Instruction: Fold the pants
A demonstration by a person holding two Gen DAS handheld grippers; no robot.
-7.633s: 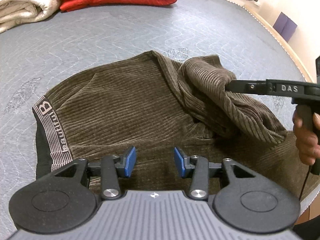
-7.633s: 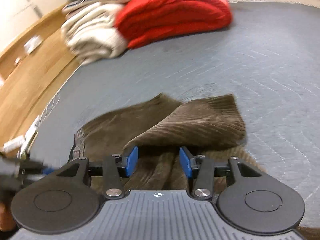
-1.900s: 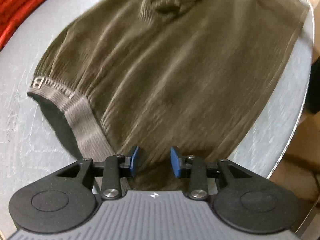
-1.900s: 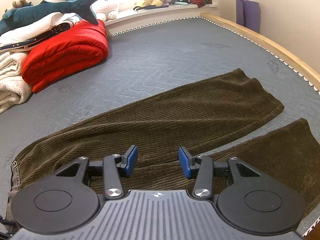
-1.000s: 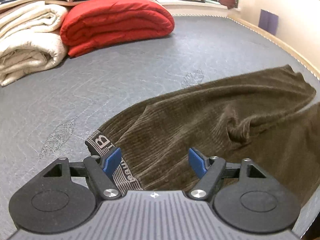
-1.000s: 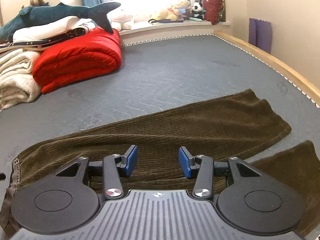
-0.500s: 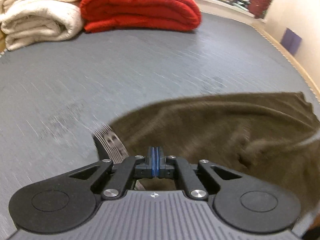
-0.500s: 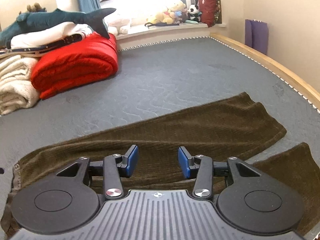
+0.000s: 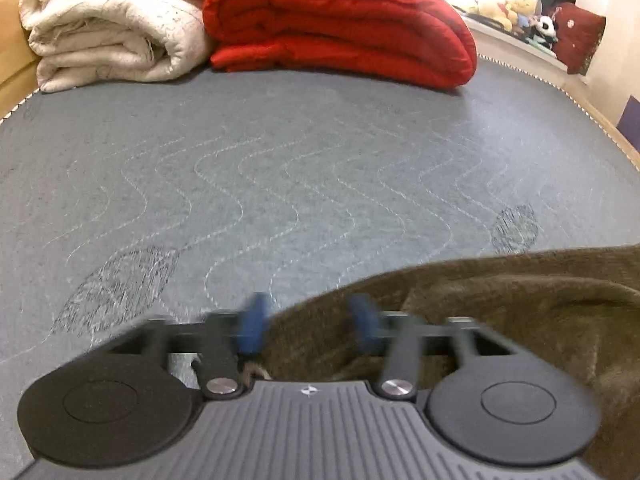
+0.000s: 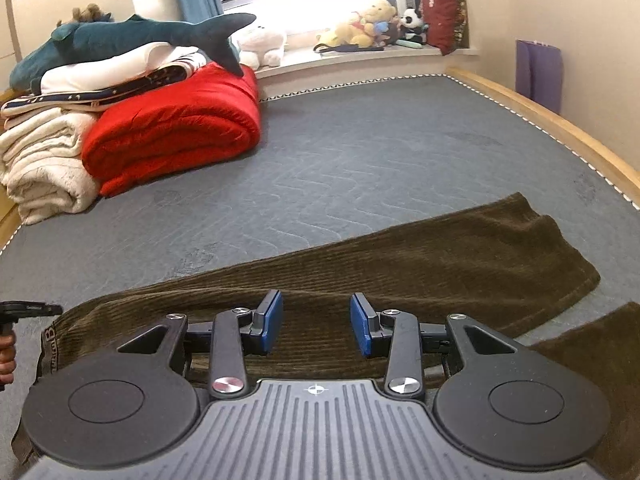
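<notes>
1. The work surface was a grey quilted mattress (image 10: 380,168) edged by a wooden frame; brown corduroy pants (image 10: 400,268) lay on its near part, waistband to the left and both legs running to the right, slightly splayed.

2. The left gripper (image 9: 308,326) stood over the waistband end of the pants (image 9: 500,312). Its blue pads (image 9: 252,326) were blurred but clearly apart, the jaws having just been opening, with bunched cloth lying between them and not pinched.

3. The right gripper (image 10: 316,330) hovered over the thigh region, jaws moderately apart and having just been closing a little, nothing gripped.

4. Recommended procedure: the waistband corner should be taken through both layers before lifting. The right gripper should take the matching seam further along, so that one leg can be laid squarely over the other.

5. Farther back stood a folded red quilt (image 10: 176,136), a rolled cream blanket (image 10: 44,164) and a blue plush shark (image 10: 132,36).

6. Compared with half a second earlier, the left jaws were no longer pressed together, and the left view showed more mattress (image 9: 280,160) and less of the pants.
</notes>
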